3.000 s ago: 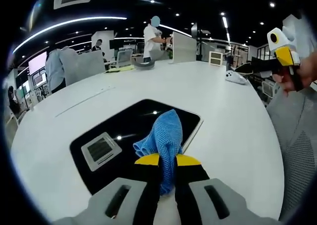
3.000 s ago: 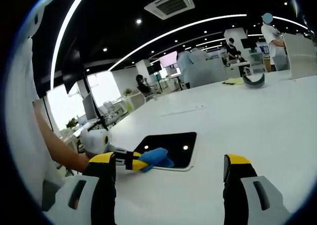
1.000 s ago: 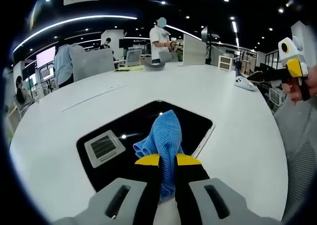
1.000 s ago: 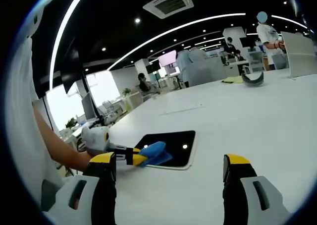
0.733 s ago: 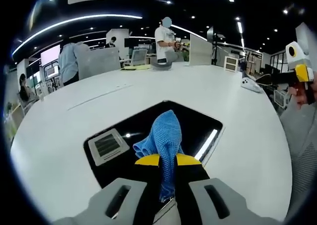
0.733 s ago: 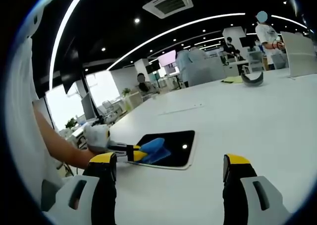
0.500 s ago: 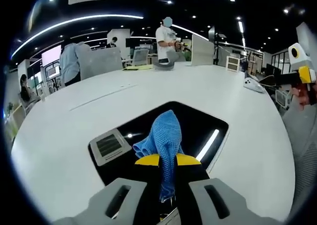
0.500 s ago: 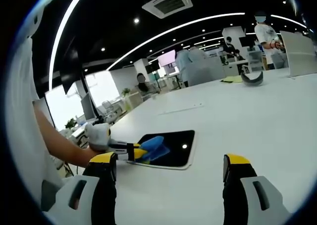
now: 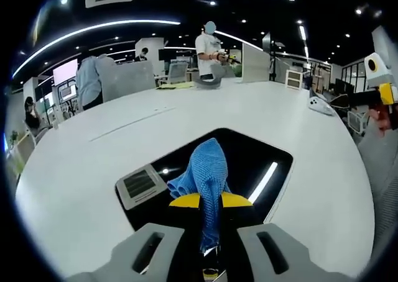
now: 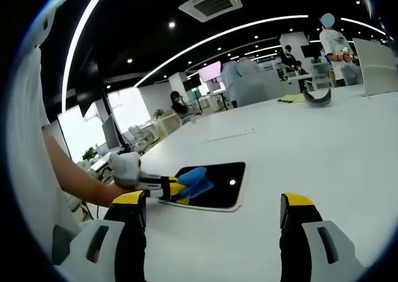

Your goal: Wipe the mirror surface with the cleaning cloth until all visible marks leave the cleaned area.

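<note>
On the wide white table [image 9: 81, 164], seen in the left gripper view, a dark mirror [image 9: 249, 161] lies flat just ahead of the camera, its glass reflecting a ceiling vent on the left and a bright strip light on the right. The left gripper [image 9: 210, 201] rises from the near edge with its yellow-tipped jaws pressed together on a blue cleaning cloth [image 9: 205, 173], whose bunched free end stands over the near half of the mirror; whether the cloth touches the glass there cannot be told. Far across the table a person in white [image 9: 208, 49] stands beside a monitor, and at the far right the right gripper [image 9: 379, 83] is held in a hand, well apart from the mirror. From the right gripper view, the left gripper [image 10: 168, 187] comes in from the left beyond a bare forearm [image 10: 71, 179], pinching the cleaning cloth [image 10: 194, 181] over the left end of the mirror [image 10: 221, 186], which sits near the left side of the table [image 10: 323, 151]. The right gripper [image 10: 211, 217] has its own jaws spread wide with nothing between them, poised above bare tabletop nearer than the mirror.
</note>
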`<state>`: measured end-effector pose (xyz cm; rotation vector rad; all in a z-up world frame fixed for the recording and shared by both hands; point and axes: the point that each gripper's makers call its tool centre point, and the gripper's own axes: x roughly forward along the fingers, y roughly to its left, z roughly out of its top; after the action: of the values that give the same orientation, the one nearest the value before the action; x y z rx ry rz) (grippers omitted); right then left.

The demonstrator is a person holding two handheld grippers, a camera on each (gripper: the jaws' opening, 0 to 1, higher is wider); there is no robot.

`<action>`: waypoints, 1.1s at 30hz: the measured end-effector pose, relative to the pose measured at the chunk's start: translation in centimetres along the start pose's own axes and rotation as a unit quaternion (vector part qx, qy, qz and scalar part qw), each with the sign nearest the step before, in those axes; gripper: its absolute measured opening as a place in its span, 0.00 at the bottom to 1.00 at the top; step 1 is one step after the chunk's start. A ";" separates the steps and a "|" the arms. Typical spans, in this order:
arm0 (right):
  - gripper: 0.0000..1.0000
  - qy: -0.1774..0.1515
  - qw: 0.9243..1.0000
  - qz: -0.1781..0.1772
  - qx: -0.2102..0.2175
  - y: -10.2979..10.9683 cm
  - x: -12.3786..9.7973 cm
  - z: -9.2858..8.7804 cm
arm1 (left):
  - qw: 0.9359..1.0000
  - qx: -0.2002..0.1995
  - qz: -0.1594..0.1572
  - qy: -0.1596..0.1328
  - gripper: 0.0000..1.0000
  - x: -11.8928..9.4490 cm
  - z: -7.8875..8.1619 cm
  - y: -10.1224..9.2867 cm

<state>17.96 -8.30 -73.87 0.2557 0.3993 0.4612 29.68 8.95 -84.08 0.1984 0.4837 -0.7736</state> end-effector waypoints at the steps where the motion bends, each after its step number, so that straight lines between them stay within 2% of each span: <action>1: 0.89 0.000 1.000 0.000 -0.001 0.0 0.0 0.0 | 1.000 0.000 0.000 0.000 0.07 0.0 0.0 0.1; 33: 0.88 0.006 1.000 0.007 0.000 0.3 0.6 -0.1 | 1.000 0.002 0.012 -0.006 0.07 0.8 0.5 2.3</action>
<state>18.33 -7.73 -74.04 0.2567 0.4099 0.4767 31.97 9.87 -84.02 0.2031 0.4665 -0.7528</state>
